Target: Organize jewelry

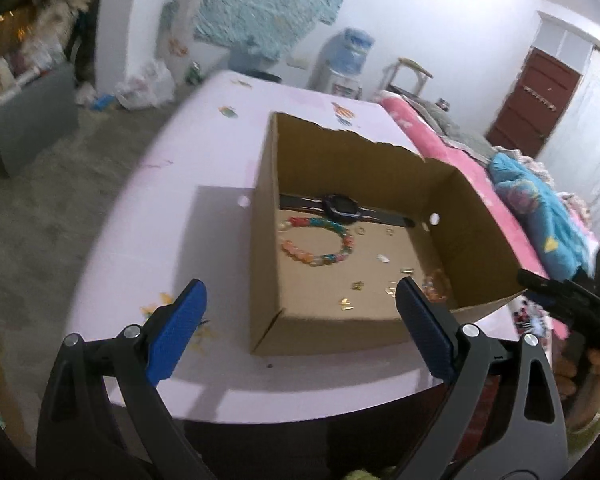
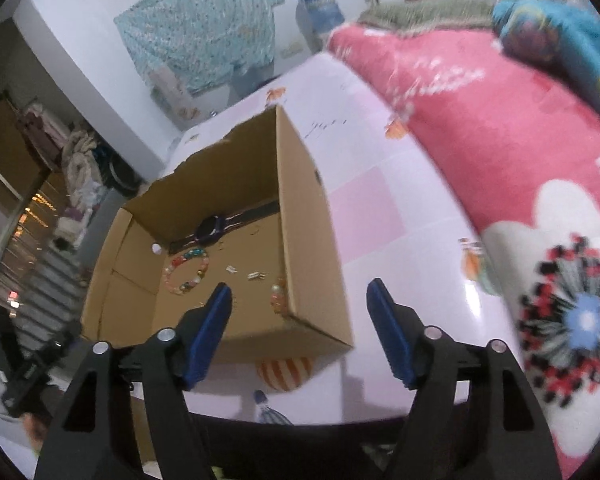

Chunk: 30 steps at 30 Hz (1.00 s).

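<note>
An open cardboard box stands on the pink table. Inside lie a dark watch, a colourful bead bracelet, a second bead bracelet in the near right corner, and several small gold and silver pieces. My left gripper is open and empty, above the box's near edge. In the right wrist view the box, watch and bracelet show again. My right gripper is open and empty over the box's near right corner.
A bed with a pink blanket runs along the table's right side. A water dispenser stands at the far wall. The right gripper's body shows at the left view's right edge. The table's front edge is close below.
</note>
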Tool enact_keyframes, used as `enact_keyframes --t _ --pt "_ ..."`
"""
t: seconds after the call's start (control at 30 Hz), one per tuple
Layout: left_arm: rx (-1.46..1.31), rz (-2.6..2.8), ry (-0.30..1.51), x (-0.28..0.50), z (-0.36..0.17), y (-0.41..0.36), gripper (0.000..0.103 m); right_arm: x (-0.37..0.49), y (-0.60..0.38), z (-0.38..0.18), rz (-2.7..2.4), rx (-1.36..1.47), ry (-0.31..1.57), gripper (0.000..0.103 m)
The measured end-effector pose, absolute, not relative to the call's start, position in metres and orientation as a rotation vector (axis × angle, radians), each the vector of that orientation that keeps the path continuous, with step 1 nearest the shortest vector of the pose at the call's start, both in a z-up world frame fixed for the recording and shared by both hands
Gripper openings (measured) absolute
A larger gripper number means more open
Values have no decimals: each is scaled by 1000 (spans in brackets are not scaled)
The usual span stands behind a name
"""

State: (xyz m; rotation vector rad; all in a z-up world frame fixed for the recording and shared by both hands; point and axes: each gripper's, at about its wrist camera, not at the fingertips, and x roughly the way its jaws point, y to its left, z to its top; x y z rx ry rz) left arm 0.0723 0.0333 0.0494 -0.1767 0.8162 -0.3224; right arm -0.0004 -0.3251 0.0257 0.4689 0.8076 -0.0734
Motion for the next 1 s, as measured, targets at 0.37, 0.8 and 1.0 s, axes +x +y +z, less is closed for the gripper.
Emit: enact_keyframes --t 0.37,0.8,1.0 --pt "-85 -181 751 19 60 28 95 -50 -279 37 -104 251 746 90" --pt "73 -84 714 6 76 -1 95 -46 -230 48 -105 141 735 96" --pt "77 -52 758 19 74 -13 95 -35 -227 44 -148 113 776 96"
